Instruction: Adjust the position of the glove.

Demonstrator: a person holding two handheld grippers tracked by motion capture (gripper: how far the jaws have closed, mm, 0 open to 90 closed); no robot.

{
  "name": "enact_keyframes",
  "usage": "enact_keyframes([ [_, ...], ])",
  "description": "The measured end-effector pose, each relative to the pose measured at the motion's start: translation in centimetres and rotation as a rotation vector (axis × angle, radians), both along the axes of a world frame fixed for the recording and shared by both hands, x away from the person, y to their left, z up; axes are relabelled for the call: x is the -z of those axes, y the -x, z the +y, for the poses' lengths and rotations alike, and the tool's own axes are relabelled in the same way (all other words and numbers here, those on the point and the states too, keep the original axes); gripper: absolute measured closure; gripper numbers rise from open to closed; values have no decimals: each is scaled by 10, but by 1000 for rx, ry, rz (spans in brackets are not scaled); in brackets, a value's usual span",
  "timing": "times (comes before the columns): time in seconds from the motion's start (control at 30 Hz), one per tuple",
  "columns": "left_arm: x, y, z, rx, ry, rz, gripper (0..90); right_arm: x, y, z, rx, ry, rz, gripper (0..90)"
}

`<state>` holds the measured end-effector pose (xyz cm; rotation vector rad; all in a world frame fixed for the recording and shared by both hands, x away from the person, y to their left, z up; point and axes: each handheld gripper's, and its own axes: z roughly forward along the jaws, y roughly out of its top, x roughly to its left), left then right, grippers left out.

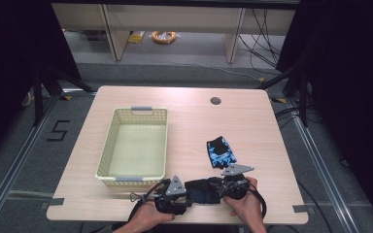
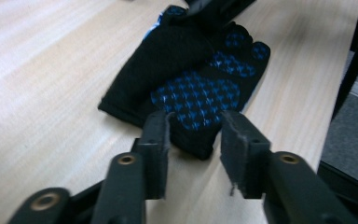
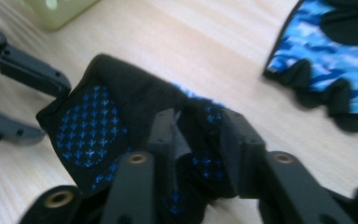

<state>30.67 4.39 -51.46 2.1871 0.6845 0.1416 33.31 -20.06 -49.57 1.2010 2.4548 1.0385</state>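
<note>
Glove in hand: a black glove (image 2: pixel 186 88) with blue dots is laid flat on the table (image 1: pixel 252 131) near the front edge, between the 2 grippers.
Left gripper (image 2: pixel 195 133): the jaws are held apart, with the glove's cuff edge lying between them; no pad is seen pressing on it.
Right gripper (image 3: pixel 198 135): the jaws are parted over the finger end of the glove; the cloth under them is partly hidden, and no squeeze is seen.
Second glove (image 1: pixel 221 151): a blue patterned glove is lying further back on the table; it is cut off at the frame edge in the right gripper view.
Basket (image 1: pixel 108 145): a pale yellow basket is set to the left.
</note>
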Motion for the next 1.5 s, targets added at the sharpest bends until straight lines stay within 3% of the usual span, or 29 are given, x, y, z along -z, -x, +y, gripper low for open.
enact_keyframes([
  [0.03,0,0,2,2,0,-5,536,-2,-1,-2,-5,10,-7,595],
  [0.07,0,3,2,-27,29,23,511,-4,0,-4,7,-3,-7,568],
  [0.1,0,3,2,-27,29,23,503,-4,0,-4,7,-3,-7,568],
  [0.13,-3,5,4,-18,38,30,489,-6,-1,-7,-1,-28,-37,538],
  [0.2,-5,7,5,-14,48,26,459,-10,-1,-9,18,-46,-56,521],
  [0.23,-7,7,7,-4,30,12,459,-10,-1,-9,18,-46,-56,521],
  [0.3,-12,13,11,-11,68,25,437,-16,-5,-11,38,-63,-83,503],
  [0.37,-12,14,13,-13,72,27,419,-17,-8,-12,54,-62,-88,494],
  [0.4,-14,14,17,-2,58,20,419,-17,-12,-13,59,-61,-100,490],
  [0.5,-14,19,24,-17,79,36,386,-18,-23,-15,97,-63,-104,489],
  [0.53,-14,22,30,-30,86,43,382,-18,-33,-14,102,-36,-129,489],
  [0.63,-15,23,37,-25,74,33,367,-20,-43,-11,128,-11,-141,490],
  [0.67,-15,26,41,-39,93,45,362,-21,-54,-6,135,5,-152,497],
  [0.77,-14,29,50,-56,85,61,354,-21,-70,1,145,12,-145,498],
  [0.8,-14,30,53,-43,77,42,353,-20,-73,5,152,11,-148,498],
  [0.83,-13,33,54,-67,105,61,352,-20,-76,8,158,11,-144,498],
  [0.87,-13,33,54,-67,105,61,351,-20,-79,10,156,23,-133,499],
  [0.9,-13,31,58,-46,71,41,349,-19,-82,12,160,16,-134,499],
  [0.93,-12,33,60,-68,89,59,348,-17,-84,14,161,9,-120,499],
  [1.0,-12,33,61,-68,95,58,347,-15,-87,16,157,2,-133,498],
  [1.07,-12,34,64,-78,93,69,344,-12,-89,19,183,2,-78,498],
  [1.17,-10,33,68,-78,88,53,342,-10,-94,18,173,-7,-87,498],
  [1.23,-10,33,70,-84,79,54,337,-9,-96,19,192,2,-65,498],
  [1.27,-9,34,69,-103,102,73,335,-7,-98,18,187,11,-61,498],
  [1.33,-8,33,69,-101,101,69,334,-7,-99,18,194,4,-51,498],
  [1.37,-9,32,70,-81,78,53,333,-7,-99,18,194,4,-51,498],
  [1.43,-7,33,68,-81,83,63,330,-5,-101,19,182,3,-53,498],
  [1.47,-7,32,69,-84,55,68,329,-5,-100,20,190,13,-46,498],
  [1.5,-7,32,69,-84,55,68,329,-5,-100,20,190,13,-46,498],
])
